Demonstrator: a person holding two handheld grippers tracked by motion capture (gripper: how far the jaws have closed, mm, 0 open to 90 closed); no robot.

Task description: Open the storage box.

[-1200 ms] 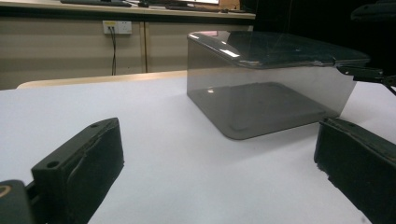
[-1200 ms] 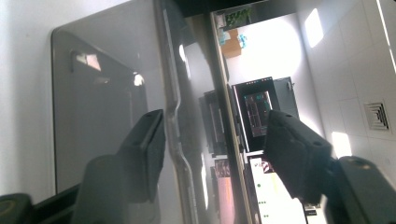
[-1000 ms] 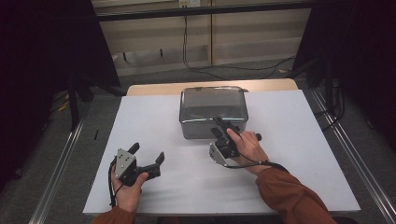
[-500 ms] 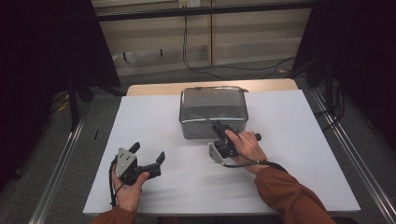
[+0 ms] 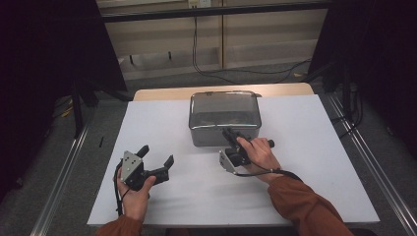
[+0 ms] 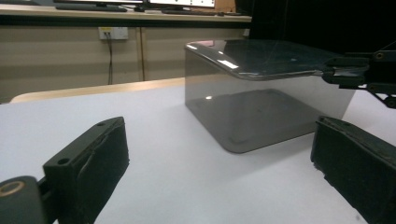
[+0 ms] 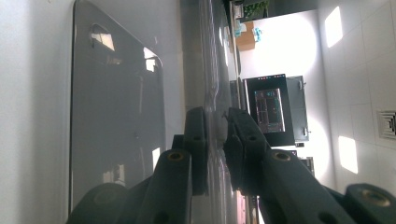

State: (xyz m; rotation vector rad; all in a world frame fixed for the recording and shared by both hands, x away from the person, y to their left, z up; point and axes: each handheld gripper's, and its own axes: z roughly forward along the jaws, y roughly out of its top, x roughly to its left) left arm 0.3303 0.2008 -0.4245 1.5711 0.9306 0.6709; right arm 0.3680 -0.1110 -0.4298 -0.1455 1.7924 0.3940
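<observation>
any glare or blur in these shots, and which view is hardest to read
High view: dim, dark at both sides, with glare streaks along the steel box rim. Left gripper view: sharp on the box, whose lid mirrors the room; the near left gripper fingers are soft. Right gripper view: hardest, turned sideways, bright wall patches blown out, reflections smearing the rim between the right gripper pads.

The high view looks forward and down from above the person's side, taking in the whole white table (image 5: 305, 162). The left gripper view sits low, facing level toward the metal box (image 6: 261, 102) — near it. The right gripper view, rolled sideways, presses close against the same box (image 7: 116, 107).
</observation>
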